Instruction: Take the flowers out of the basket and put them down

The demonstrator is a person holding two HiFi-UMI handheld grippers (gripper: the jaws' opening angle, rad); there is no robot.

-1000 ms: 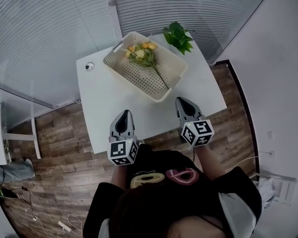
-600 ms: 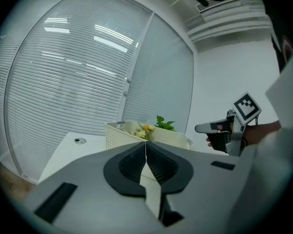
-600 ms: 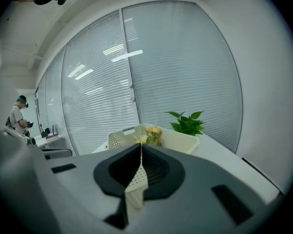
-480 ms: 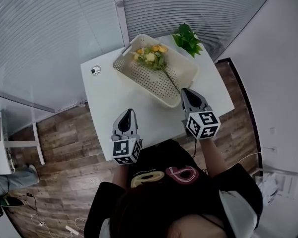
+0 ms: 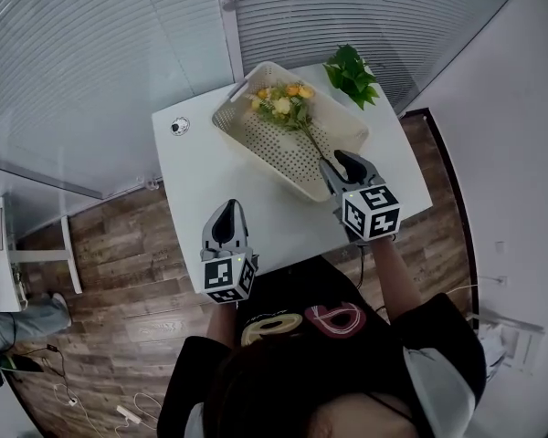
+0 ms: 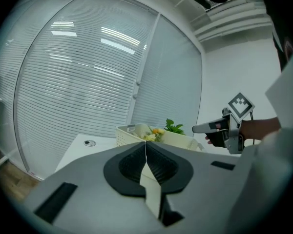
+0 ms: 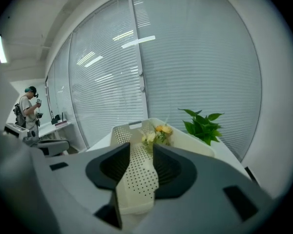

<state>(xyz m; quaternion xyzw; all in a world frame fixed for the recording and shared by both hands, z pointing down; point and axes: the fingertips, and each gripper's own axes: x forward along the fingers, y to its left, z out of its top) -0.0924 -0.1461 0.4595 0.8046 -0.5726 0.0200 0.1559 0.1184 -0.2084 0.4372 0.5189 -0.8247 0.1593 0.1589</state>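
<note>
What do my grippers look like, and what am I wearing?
The left gripper and right gripper are grey tapered shells with black pads; each carries a cube of black-and-white square markers. You wear a black top with pink and yellow loops.

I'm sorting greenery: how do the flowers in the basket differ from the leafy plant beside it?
The flowers have yellow and orange blooms; the plant is all green leaves. The flowers lie inside the basket; the plant stands outside it, at the table corner. Both sit at the table's far end.
</note>
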